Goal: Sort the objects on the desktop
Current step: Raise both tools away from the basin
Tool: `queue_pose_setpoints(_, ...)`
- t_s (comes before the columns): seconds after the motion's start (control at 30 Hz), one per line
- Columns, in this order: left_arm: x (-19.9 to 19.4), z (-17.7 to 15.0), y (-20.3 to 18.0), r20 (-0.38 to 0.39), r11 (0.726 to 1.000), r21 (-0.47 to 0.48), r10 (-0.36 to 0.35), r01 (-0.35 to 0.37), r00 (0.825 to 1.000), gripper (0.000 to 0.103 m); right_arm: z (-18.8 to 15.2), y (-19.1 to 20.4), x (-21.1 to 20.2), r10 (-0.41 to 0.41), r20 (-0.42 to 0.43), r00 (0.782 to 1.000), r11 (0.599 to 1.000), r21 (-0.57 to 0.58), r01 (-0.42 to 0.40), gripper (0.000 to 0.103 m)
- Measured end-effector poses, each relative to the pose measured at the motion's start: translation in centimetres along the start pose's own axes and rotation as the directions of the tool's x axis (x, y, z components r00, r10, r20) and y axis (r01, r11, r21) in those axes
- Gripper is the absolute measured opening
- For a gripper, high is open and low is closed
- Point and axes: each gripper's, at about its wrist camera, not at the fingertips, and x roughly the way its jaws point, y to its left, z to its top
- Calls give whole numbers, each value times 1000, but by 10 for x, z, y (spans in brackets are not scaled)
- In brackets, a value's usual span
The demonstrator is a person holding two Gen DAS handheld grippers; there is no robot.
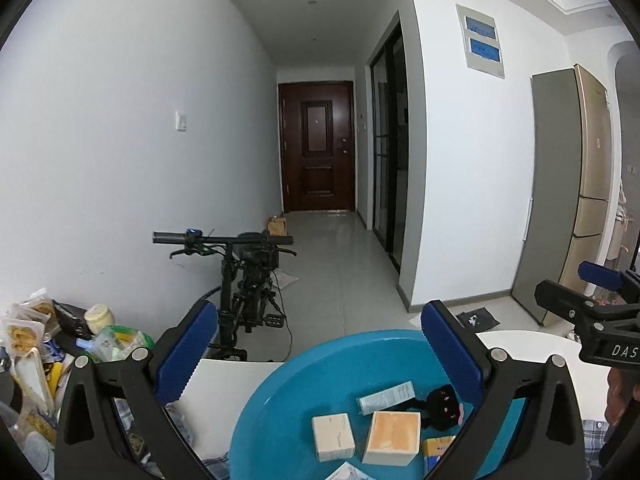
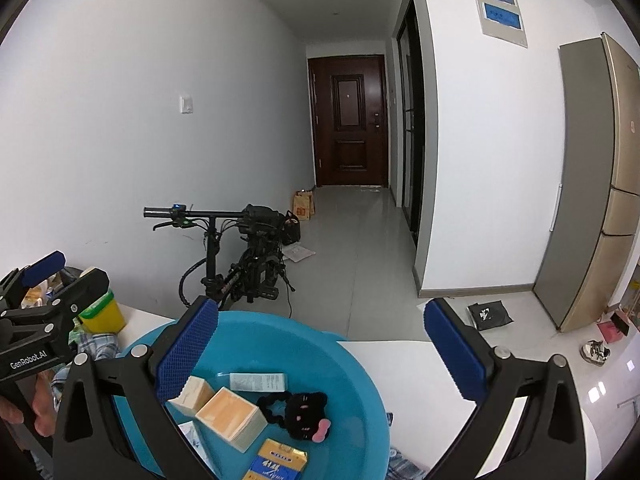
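A: Where do the sorted things sit?

B: In the blue basin [image 2: 320, 344] on the white table [image 2: 420, 364]. Inside it: two cream boxes [image 2: 232, 416], a pale flat carton [image 2: 258, 382] toward twelve o'clock, a black plush toy [image 2: 304, 412] at about three o'clock of the boxes, and a yellow-and-blue pack [image 2: 276, 460] at six.

A: And the grippers?

B: Both released. The right gripper [image 2: 320, 344] has its blue pads spread wide above the basin with nothing between them. The left gripper [image 1: 316, 352] is the same, empty, hovering over the basin's near side.

A: What's left to sort?

B: Probably the clutter at nine o'clock: snack packets [image 1: 24, 328], a cream-lidded jar [image 1: 98, 316], a yellow tub [image 2: 102, 312]. The edge of the left view is warped, so I can't tell which items are loose.

A: How to do the next pick well?

B: I'd send the left gripper, being nearer. Take one piece at a time, approach from above, close on a firm side rather than crinkly film, and keep the right gripper clear of the path.
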Motion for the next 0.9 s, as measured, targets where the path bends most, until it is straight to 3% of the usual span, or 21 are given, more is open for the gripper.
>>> queue_pose_setpoints(0.1, -21, -4, 2, 39, 1000, 2, 5, -5, 999, 103, -4, 0, -16, 17, 5, 1000, 1000, -6, -17, 103)
queue_pose_setpoints(0.37, -63, -8, 19, 13, 995, -92, -41, 42, 999, 103, -6, 4, -66, 52, 61, 997, 998, -49, -49, 103)
queue_pose_setpoints(0.7, -117, -26, 21, 21, 999, -36, -14, 15, 1000, 103, -19, 11, -141, 94, 168, 981, 993, -87, -80, 103)
queue_pose_setpoints(0.9, -153, -31, 26, 13, 997, -72, -29, 30, 999, 103, -21, 17, -169, 124, 191, 974, 988, -119, -103, 103)
